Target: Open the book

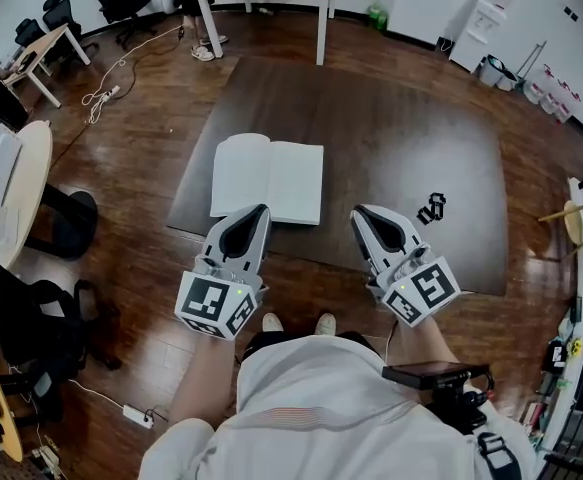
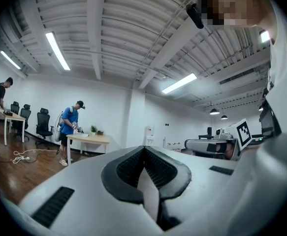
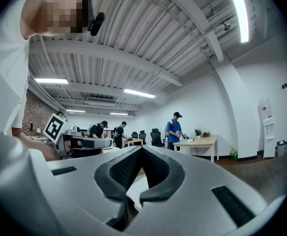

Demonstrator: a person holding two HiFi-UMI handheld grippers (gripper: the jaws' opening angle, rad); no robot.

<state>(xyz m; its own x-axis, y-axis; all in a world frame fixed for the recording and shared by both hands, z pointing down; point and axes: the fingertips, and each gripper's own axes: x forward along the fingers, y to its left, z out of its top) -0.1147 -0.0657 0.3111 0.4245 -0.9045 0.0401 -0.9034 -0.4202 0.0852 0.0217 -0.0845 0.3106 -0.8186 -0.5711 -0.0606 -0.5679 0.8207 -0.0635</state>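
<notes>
Book [image 1: 267, 178] lies open and flat on the dark bench [image 1: 401, 138], white pages up, spine running away from the person. It sits toward the bench's near-left part.

L tongs [image 1: 260, 210] are at the book's near edge. In the head view the tip overlaps that edge, but can't tell if it touches. In the left gripper view the L tongs [image 2: 144, 148] are closed, dark pads meeting at the tip, w/ nothing between them.

R tongs [image 1: 360, 212] are just right of the book's near-right corner, clear of it. In the right gripper view the R tongs [image 3: 141, 148] are also closed tip to tip and empty.

A small black object [image 1: 431, 208] lies on the bench, well right of the book, beyond the R tongs. The person's shoes [image 1: 297, 323] show on the wood floor [image 1: 141, 158], nearer than the book.
</notes>
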